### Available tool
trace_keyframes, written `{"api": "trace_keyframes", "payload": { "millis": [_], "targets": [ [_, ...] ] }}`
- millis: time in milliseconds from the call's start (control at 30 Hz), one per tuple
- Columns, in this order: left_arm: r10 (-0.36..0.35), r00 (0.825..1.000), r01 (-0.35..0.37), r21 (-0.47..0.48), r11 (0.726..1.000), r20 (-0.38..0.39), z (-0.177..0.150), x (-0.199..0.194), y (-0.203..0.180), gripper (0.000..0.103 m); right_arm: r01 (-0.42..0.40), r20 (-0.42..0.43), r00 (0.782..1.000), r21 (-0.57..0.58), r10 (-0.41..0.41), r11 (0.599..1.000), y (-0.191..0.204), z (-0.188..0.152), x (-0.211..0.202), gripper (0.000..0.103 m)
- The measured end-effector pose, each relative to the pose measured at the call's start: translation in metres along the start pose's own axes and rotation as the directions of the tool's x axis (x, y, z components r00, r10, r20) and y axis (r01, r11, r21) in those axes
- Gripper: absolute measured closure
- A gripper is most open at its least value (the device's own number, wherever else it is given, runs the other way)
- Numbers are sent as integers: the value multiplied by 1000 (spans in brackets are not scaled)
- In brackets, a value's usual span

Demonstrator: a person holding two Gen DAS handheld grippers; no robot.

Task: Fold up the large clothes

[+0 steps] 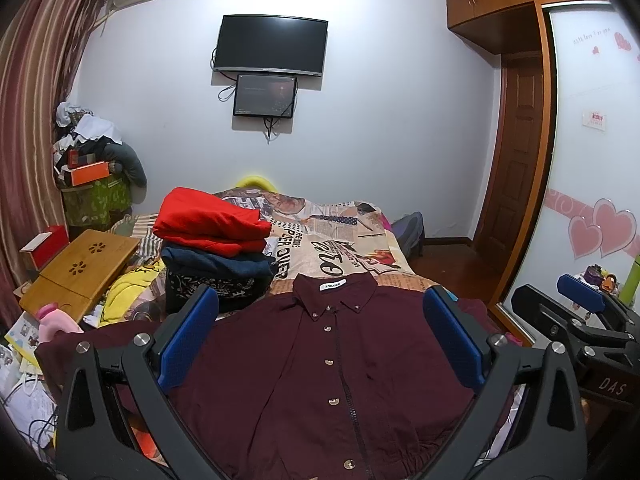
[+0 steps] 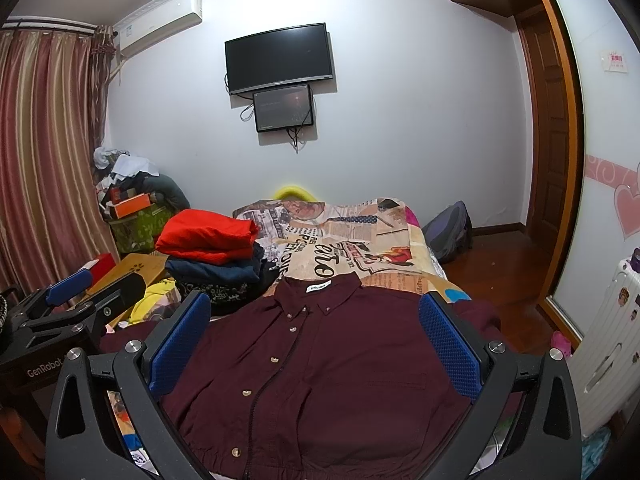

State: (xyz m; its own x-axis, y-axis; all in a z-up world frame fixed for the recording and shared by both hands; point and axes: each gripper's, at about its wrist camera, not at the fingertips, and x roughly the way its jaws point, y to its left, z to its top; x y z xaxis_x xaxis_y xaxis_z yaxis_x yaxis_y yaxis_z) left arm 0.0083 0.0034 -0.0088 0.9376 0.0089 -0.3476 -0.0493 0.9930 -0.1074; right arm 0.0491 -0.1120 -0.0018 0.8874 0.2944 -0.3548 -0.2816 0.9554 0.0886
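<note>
- Nearest the cameras, the left gripper [image 1: 320, 332] is seen with its blue pads spread wide apart and nothing held between them; it hangs above the lower half of the shirt.
- The right gripper [image 2: 316, 340] is likewise held with its pads wide apart and empty, just beside the left one, over the same garment.
- The dark red shirt [image 1: 320, 360] is laid face up on the near end of the bed [image 2: 360, 248], buttoned, with the collar pointed away and the hem closest to the cameras.
- Both sleeves are seen spread out to the sides, so no fold is judged to have been made on this garment yet.
- What remains is judged to be the whole fold: the sleeves and sides brought inward, then the length doubled over.
- Beyond the shirt's left shoulder, a pile of folded clothes [image 1: 216, 248] is stacked, with a red piece on top, a dark blue one beneath and a black patterned one at the bottom; this part of the task appears done.
- Whether further clothes await folding cannot be told; a yellow item [image 1: 128, 292] is crumpled beside the pile.
- Farthest off, a television [image 2: 280, 56] is mounted on the wall.
</note>
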Motion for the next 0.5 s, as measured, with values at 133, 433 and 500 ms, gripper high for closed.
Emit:
{"api": "trace_keyframes", "payload": {
  "millis": [133,433,500],
  "targets": [
    [0,1000,0,2,1000,0,0,-1,-1,0,1,-2,1000,-1,-1,1000,0,0,0,0],
    [-2,1000,2,-1,1000,-2,1,-3,2,0,1,-1,1000,0,-1,1000,0,0,-1,0],
    [-3,1000,3,-1,1000,-2,2,-4,4,0,2,-1,1000,0,-2,1000,0,0,-1,0]
  ]
}}
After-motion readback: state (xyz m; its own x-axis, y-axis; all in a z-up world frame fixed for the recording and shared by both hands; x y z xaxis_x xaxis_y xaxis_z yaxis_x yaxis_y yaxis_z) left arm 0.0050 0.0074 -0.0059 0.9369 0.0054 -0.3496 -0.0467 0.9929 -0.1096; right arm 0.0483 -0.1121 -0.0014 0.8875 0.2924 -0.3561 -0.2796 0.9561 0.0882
